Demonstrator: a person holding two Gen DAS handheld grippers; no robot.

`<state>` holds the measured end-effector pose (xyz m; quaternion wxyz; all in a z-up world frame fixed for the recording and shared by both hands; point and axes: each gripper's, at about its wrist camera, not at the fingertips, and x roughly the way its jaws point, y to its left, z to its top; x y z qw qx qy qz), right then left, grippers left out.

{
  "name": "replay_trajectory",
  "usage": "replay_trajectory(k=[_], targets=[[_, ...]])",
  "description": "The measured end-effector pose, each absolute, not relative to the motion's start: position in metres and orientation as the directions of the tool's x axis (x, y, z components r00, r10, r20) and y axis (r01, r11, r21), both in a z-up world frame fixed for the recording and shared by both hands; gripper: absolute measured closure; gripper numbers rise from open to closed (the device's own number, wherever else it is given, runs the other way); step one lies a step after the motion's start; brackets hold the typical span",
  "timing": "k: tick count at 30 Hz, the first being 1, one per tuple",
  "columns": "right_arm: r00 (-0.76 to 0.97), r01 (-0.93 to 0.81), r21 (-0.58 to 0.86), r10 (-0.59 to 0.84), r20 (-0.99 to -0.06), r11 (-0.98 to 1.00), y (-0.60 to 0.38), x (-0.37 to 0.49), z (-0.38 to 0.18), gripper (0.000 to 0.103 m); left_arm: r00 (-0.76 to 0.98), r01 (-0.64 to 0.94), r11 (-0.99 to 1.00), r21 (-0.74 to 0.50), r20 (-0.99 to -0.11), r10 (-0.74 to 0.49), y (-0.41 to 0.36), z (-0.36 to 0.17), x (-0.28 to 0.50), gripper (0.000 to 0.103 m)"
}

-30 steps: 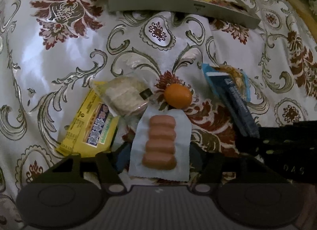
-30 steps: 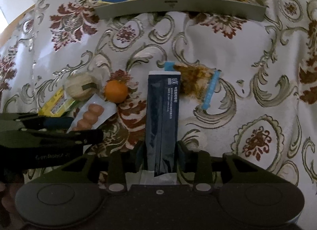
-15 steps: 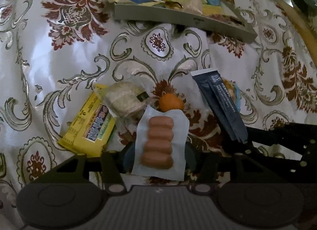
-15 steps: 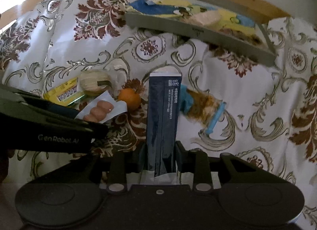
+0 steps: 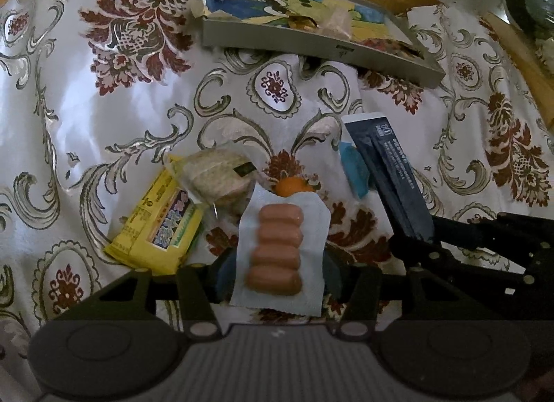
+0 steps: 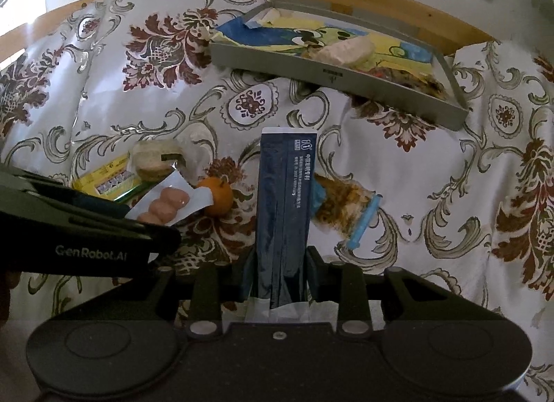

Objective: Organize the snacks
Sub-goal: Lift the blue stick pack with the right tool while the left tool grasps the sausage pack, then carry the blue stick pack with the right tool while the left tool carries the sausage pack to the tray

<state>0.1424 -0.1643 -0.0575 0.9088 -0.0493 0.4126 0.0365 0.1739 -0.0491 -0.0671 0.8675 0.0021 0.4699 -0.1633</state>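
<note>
Now, starting at nine o'clock in the left wrist view, a yellow packet (image 5: 157,229) lies on the flowered cloth (image 5: 104,118), with a clear-wrapped round cake (image 5: 216,175) overlapping its upper corner. Just right of them, at the six o'clock centre, the left gripper (image 5: 277,275) is clamped on a white pack of sausages (image 5: 278,251), its pads pressed to the pack's two sides. An orange (image 5: 291,187) peeks out past the pack's far end, toward twelve o'clock. At three o'clock the right gripper (image 6: 278,275) is closed on the lower end of a long dark blue packet (image 6: 284,208), which points up toward twelve. Right of that packet, a blue-edged bag of brown snacks (image 6: 342,206) rests on the cloth. Between twelve and two o'clock sits a grey tray (image 6: 332,78) with a cartoon-printed floor, already holding a pale wrapped snack (image 6: 346,51) and a brownish packet near its right corner
</note>
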Motion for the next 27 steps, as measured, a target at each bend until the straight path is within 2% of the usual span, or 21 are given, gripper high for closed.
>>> replay_trajectory(k=[5,11,17,27], targets=[[0.665,-0.097,-0.062,0.018,-0.747,0.993,-0.165,0.141,-0.056,0.071,0.493,0.304,0.936,-0.18,-0.811,-0.316,-0.052,-0.063,0.167,0.046],[0.68,-0.074,-0.06,0.006,-0.733,0.995,-0.168,0.14,-0.053,0.071,0.524,0.33,0.936,-0.123,-0.801,-0.29,-0.058,-0.062,0.162,0.046],[0.695,-0.055,-0.053,0.0,-0.719,0.997,-0.171,0.139,-0.05,0.071,0.539,0.31,0.941,-0.133,-0.791,-0.29,-0.054,-0.06,0.164,0.046],[0.748,-0.017,-0.031,-0.008,-0.663,0.999,-0.178,0.133,-0.038,0.071,0.633,0.264,0.949,-0.171,-0.712,-0.305,-0.045,-0.047,0.163,0.046]])
